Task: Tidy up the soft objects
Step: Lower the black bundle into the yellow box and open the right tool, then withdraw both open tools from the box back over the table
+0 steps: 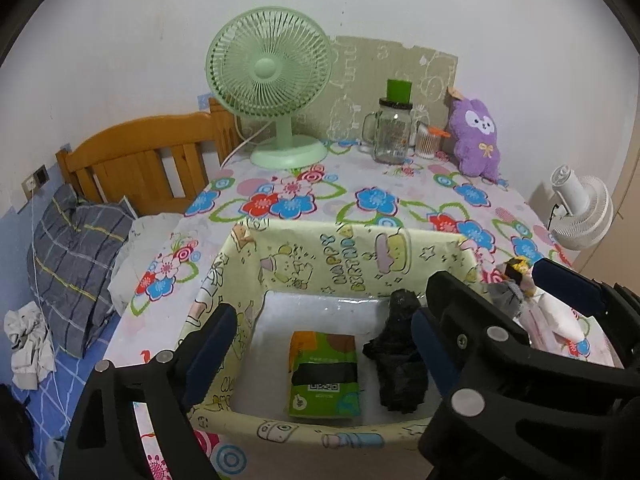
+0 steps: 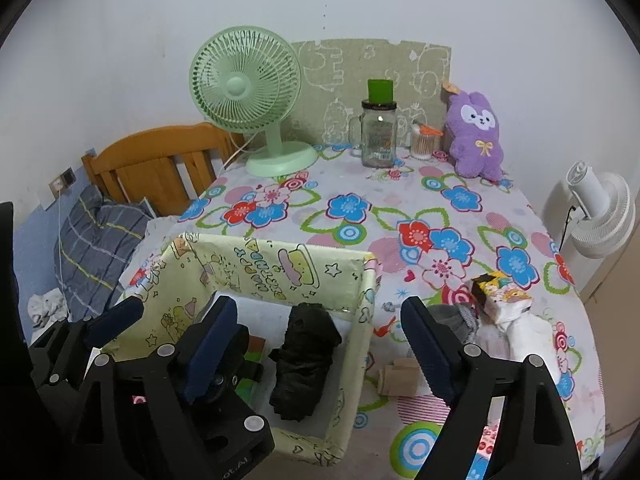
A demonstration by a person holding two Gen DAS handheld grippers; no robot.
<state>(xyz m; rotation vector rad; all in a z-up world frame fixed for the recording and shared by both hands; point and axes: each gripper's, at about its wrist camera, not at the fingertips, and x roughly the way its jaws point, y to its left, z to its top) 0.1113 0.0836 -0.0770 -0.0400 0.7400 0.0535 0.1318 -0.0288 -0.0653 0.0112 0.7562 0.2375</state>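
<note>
Two grippers are held side by side above a yellow cartoon-printed storage box [image 1: 320,256] standing on a flower-patterned tablecloth [image 2: 360,208]. The left gripper [image 1: 320,344] is spread wide, nothing between its blue pads, and it hangs over the open box. The right gripper [image 2: 316,344] is likewise spread wide and empty, one finger over the box and the other outside its right wall. Inside the box a crumpled black cloth [image 2: 304,356] is seen lying on the pale floor, just beside a green tissue pack [image 1: 324,376]. Outside, to the right of the box, a grey cloth [image 2: 460,320] and a white printed packet [image 2: 508,308] are seen lying on the tablecloth. At the far edge a green fan [image 1: 272,80], a glass mug jar [image 2: 378,136] and a purple plush toy [image 2: 476,136] are lined up.
</note>
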